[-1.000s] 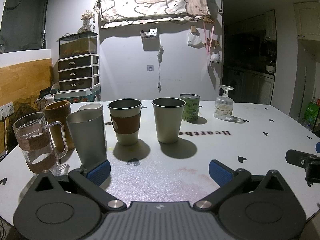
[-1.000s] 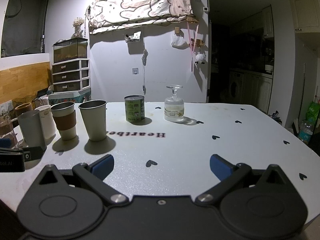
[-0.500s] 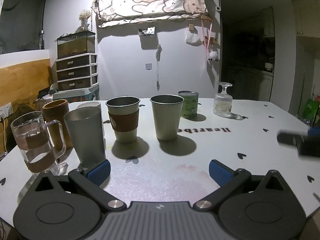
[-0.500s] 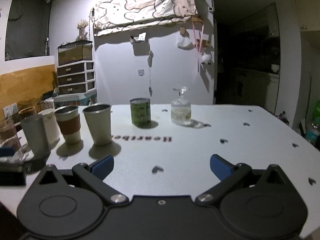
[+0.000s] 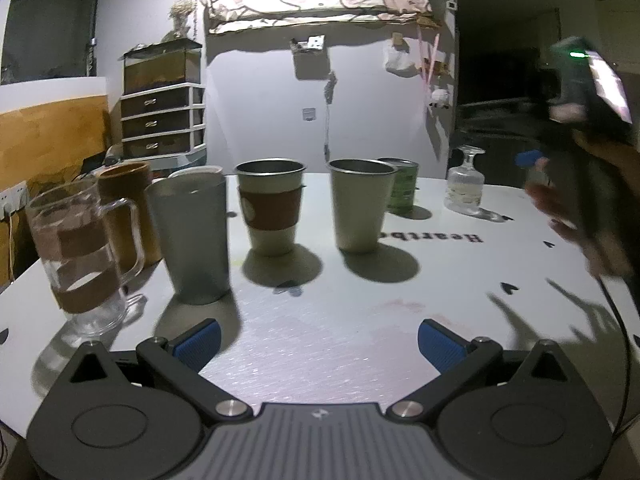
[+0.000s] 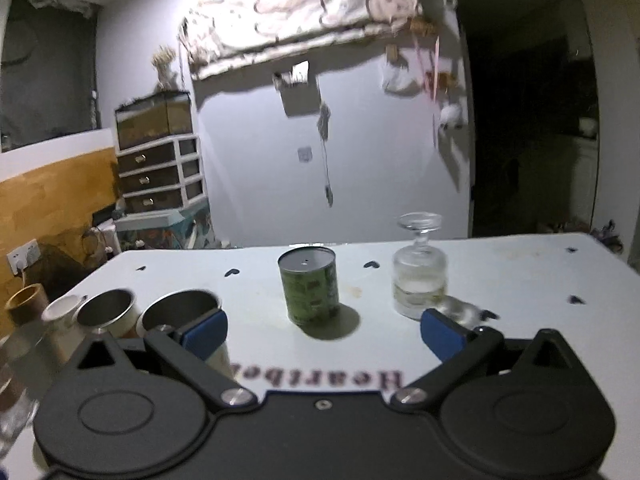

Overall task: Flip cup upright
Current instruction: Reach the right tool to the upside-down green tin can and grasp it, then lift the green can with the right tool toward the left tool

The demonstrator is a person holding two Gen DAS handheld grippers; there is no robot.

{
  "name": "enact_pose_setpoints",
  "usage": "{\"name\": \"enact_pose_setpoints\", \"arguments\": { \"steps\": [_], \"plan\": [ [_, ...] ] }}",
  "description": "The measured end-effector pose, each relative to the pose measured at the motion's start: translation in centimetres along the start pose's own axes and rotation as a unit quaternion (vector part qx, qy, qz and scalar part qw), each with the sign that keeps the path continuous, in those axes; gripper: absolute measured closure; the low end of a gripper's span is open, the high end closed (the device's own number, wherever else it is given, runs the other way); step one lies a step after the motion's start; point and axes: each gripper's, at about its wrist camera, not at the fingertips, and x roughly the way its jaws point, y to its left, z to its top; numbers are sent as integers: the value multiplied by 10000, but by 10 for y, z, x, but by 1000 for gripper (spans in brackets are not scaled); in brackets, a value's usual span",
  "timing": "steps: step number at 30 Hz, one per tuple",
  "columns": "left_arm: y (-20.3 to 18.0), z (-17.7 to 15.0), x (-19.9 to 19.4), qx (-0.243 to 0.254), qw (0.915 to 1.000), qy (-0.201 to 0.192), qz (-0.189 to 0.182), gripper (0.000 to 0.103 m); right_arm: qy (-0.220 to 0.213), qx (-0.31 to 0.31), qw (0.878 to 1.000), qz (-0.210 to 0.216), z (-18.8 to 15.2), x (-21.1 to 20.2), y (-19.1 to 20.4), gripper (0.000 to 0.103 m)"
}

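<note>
Right gripper [image 6: 323, 330], jaws apart, now raised and nearer the inverted glass cup [image 6: 419, 276]; left gripper [image 5: 319, 338] likewise apart, unmoved.

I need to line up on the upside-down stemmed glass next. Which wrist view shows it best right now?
The right wrist view: the upside-down stemmed glass stands ahead near the open right gripper, foot up, beside the green can, though slightly blurred. The left wrist view shows the glass smaller, far off to the right.
</note>
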Motion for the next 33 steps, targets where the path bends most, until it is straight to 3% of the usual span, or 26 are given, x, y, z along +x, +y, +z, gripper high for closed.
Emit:
{"name": "enact_pose_setpoints", "arguments": {
  "steps": [6,11,18,21,24,28,33],
  "plan": [
    [27,-9,7,-251,9996,52,82,0,584,374,9974,192,24,90,14,0],
    [45,-13,20,-455,9985,252,150,0,587,390,9971,-279,30,142,20,0],
    [62,-11,37,-642,9970,391,160,0,600,417,9965,-410,32,195,19,0],
    [65,-10,43,-684,9966,438,143,0,657,376,9968,-236,28,205,20,7],
    [64,-9,47,-695,9961,518,149,0,688,144,9971,-284,25,209,24,28],
    [59,-8,45,-620,9966,520,151,0,665,-108,9973,-283,23,198,23,29],
    [51,-7,39,-599,9972,433,98,0,508,-407,9976,-243,14,152,15,29]
  ]
}}
